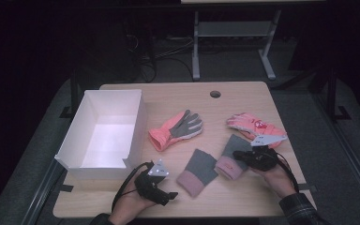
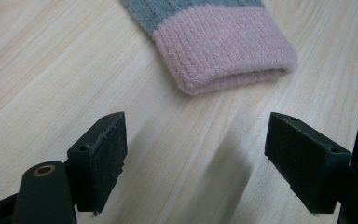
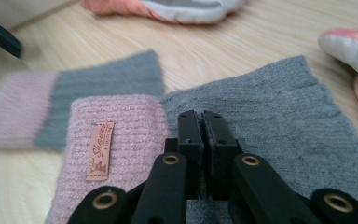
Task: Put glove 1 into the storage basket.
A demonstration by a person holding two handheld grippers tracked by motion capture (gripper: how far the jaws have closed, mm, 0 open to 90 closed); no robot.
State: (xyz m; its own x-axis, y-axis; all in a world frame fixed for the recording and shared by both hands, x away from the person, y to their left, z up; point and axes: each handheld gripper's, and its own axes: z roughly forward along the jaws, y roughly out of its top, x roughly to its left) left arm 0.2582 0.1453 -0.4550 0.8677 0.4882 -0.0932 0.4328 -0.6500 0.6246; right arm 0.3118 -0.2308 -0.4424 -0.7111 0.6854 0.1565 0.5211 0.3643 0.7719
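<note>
Two knitted grey mitts with pink cuffs lie at the table's front. The left mitt (image 1: 198, 171) has its pink cuff (image 2: 223, 46) just ahead of my left gripper (image 1: 168, 196), which stands open over bare wood (image 2: 196, 158). The right mitt (image 1: 232, 157) carries a small brown label (image 3: 99, 149). My right gripper (image 1: 239, 154) rests over that mitt (image 3: 270, 107), jaws shut (image 3: 199, 116), and the fabric lies flat with no fold between them. A pink and grey glove (image 1: 176, 129) lies at the centre. A pink glove (image 1: 253, 124) lies at the right.
An open white box (image 1: 108, 126) with nothing in it stands at the left of the wooden table (image 1: 243, 93). A round cable hole (image 1: 215, 94) sits near the far edge. Beyond the table stands a metal desk frame (image 1: 234, 42) on dark floor.
</note>
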